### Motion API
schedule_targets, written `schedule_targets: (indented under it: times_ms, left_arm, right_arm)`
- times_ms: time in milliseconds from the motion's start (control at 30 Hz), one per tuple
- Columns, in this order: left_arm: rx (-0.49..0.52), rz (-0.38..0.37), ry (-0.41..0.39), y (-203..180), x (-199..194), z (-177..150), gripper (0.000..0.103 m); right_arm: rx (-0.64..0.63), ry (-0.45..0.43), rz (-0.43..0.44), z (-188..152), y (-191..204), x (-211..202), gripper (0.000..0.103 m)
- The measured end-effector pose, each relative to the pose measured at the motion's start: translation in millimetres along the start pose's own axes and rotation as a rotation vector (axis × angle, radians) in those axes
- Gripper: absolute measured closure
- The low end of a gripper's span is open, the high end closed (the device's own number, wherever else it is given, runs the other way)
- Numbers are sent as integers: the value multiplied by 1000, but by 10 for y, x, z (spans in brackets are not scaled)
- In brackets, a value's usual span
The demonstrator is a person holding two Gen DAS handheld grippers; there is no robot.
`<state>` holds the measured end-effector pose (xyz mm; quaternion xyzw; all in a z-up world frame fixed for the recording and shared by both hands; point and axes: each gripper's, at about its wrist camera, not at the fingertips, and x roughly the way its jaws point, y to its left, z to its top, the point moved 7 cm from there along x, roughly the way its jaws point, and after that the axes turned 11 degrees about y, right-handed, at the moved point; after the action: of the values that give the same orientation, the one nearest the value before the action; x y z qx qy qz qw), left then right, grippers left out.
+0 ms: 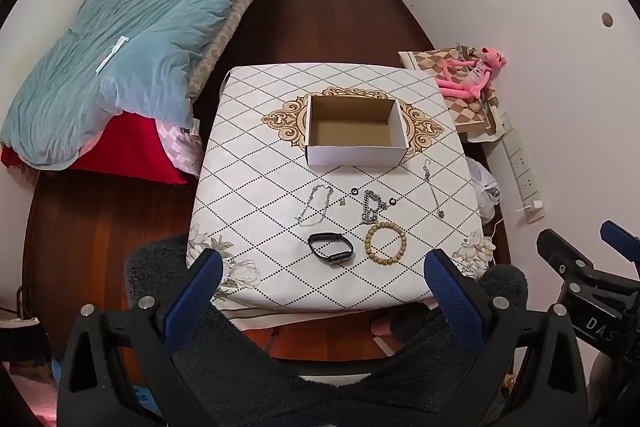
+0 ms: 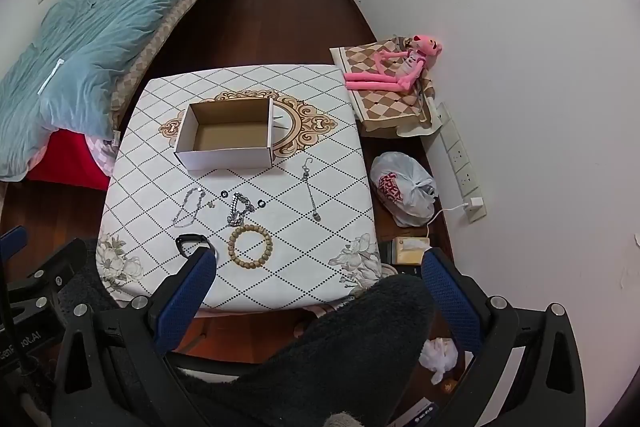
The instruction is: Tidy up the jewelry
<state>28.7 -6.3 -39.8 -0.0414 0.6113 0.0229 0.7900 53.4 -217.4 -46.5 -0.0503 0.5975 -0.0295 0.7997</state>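
Note:
An empty cardboard box (image 1: 354, 129) (image 2: 228, 135) sits open-topped in the middle of the patterned table (image 1: 256, 211) (image 2: 320, 227). In front of it lie a thin silver chain (image 1: 316, 207) (image 2: 188, 207), a heavier chain (image 1: 372, 207) (image 2: 239, 209), two small black rings (image 1: 354, 191) (image 2: 225, 194), a long pendant chain (image 1: 433, 187) (image 2: 310, 191), a black wristband (image 1: 331, 247) (image 2: 188, 242) and a wooden bead bracelet (image 1: 385, 240) (image 2: 250, 247). My left gripper (image 1: 324, 267) hovers open above the table's near edge. My right gripper (image 2: 320, 267) is open too, its left finger covering part of the wristband. Neither holds anything.
A bed with a blue quilt (image 1: 132, 39) (image 2: 80, 39) stands left of the table. A pink plush toy (image 1: 472, 73) (image 2: 396, 67) lies on a checked cloth at the right, near a wall power strip (image 2: 460, 159) and a plastic bag (image 2: 404, 187). Dark fleece-clad legs (image 1: 320, 367) fill the foreground.

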Motion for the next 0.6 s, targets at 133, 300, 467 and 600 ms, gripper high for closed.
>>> schedule_targets:
  times_ms: [133, 300, 467, 600]
  left_arm:
    - [-2, 0, 0, 0, 4, -1, 0]
    - [-3, -4, 1, -37, -5, -4, 0]
    - [-1, -7, 3, -32, -7, -34, 0]
    - [-2, -9, 3, -32, -8, -37, 0]
  right_arm:
    - [1, -4, 0, -8, 4, -3, 0]
    - [0, -4, -1, 6, -31, -22, 0]
    - [2, -6, -1, 10, -65, -55, 0]
    - [0, -7, 0, 17, -71, -58, 0]
